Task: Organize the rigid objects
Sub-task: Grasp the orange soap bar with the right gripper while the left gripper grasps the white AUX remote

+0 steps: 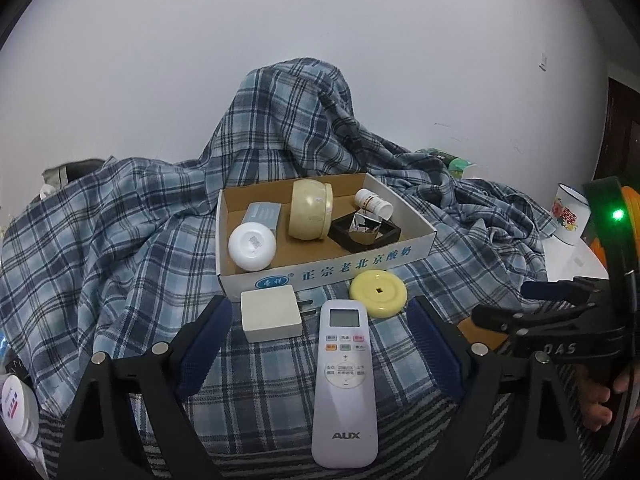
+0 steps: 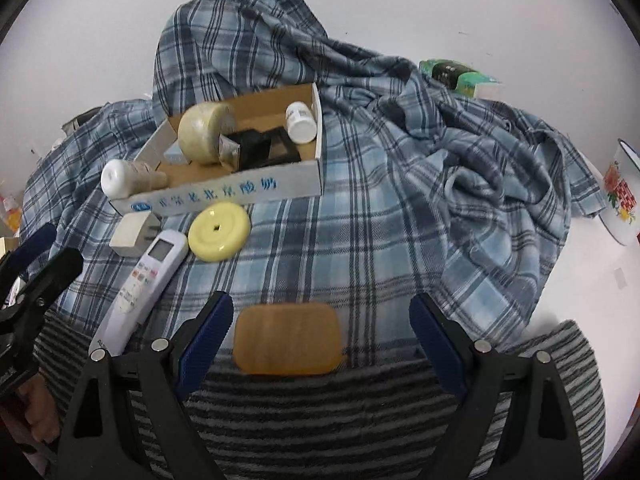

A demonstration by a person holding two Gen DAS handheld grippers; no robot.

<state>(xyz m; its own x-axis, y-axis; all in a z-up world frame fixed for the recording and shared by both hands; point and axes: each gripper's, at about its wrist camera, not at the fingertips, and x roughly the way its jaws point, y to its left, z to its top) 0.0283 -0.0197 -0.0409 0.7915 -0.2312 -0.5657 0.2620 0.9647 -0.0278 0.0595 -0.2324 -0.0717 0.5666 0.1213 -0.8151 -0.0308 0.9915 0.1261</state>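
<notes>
Box (image 1: pixel 412 254) — five items inside, four outside — one remote (image 1: pixel 345 384).

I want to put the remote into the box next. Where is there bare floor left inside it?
Inside the cardboard box, bare floor shows along the front wall, between the white jar and the black frame. The back is crowded: cream pot, grey carton, white bottle. The remote looks longer than that patch.
</notes>
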